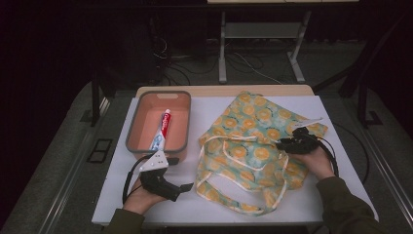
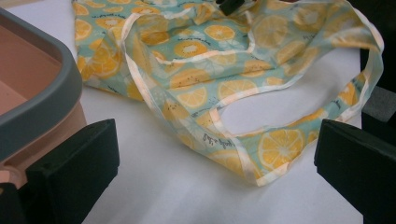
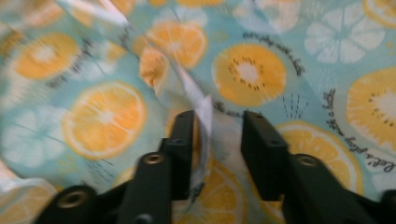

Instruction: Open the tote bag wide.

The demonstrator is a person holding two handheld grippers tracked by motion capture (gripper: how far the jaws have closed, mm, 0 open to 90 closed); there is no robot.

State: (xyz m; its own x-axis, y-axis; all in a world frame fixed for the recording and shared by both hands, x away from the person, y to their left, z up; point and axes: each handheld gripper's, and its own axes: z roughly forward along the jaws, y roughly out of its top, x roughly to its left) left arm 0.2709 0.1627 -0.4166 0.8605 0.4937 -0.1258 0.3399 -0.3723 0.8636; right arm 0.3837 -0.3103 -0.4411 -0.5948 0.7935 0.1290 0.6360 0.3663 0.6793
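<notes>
Holding nothing: left tool (image 1: pixel 185 186), open by bin (image 1: pixel 134 122); right tool (image 3: pixel 218 116) open too, bag (image 1: pixel 248 122) edge between jaws. Still to do, it seems: moving toothpaste (image 1: pixel 163 127) from bin into bag.

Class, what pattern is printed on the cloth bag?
Orange and lemon slices on a light teal ground, seen best in the right gripper view: cloth bag.

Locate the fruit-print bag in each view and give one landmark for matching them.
High view: fruit-print bag, centre right on the table.
Left gripper view: bag across the top and right, beyond the jaws.
Right gripper view: bag cloth behind the jaws.
Shared landmark: the bag's white-edged handles.
</notes>
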